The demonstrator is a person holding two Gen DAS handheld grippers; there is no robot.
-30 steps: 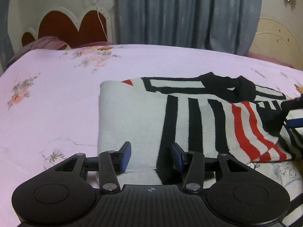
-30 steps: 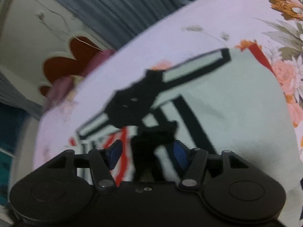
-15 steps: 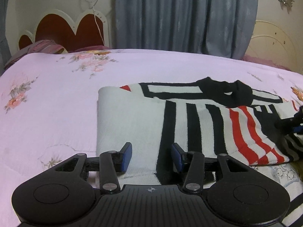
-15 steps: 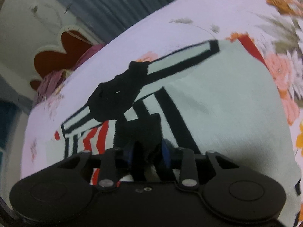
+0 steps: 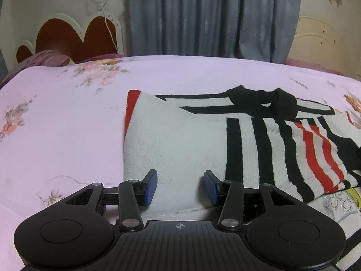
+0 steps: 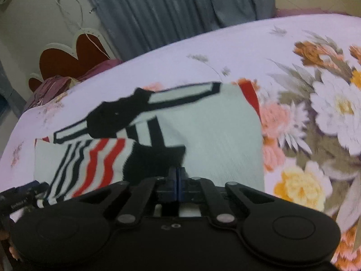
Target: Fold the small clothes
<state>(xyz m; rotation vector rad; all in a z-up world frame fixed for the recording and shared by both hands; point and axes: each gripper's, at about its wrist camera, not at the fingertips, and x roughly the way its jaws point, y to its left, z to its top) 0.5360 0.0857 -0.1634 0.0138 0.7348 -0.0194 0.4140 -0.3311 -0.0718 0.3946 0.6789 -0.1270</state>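
Note:
A small white knit sweater (image 5: 180,140) with black and red stripes lies partly folded on the pink bed; it also shows in the right wrist view (image 6: 216,140). Its black collar (image 5: 259,99) is at the far edge. My left gripper (image 5: 180,186) is open, its blue pads straddling the near white hem. My right gripper (image 6: 177,180) is shut on the sweater's black cuff (image 6: 158,160) at its near edge. The left gripper's tip (image 6: 24,194) shows at the left of the right wrist view.
The pink floral bedspread (image 5: 67,124) stretches left and far. A red heart-shaped headboard (image 5: 74,38) with a purple pillow (image 5: 49,59) is at the back left. Grey curtains (image 5: 214,15) hang behind. A big flower print (image 6: 315,122) lies right of the sweater.
My right gripper closed from open onto the black cuff and drew it across. My left gripper stayed open at the white hem and moved slightly left along it.

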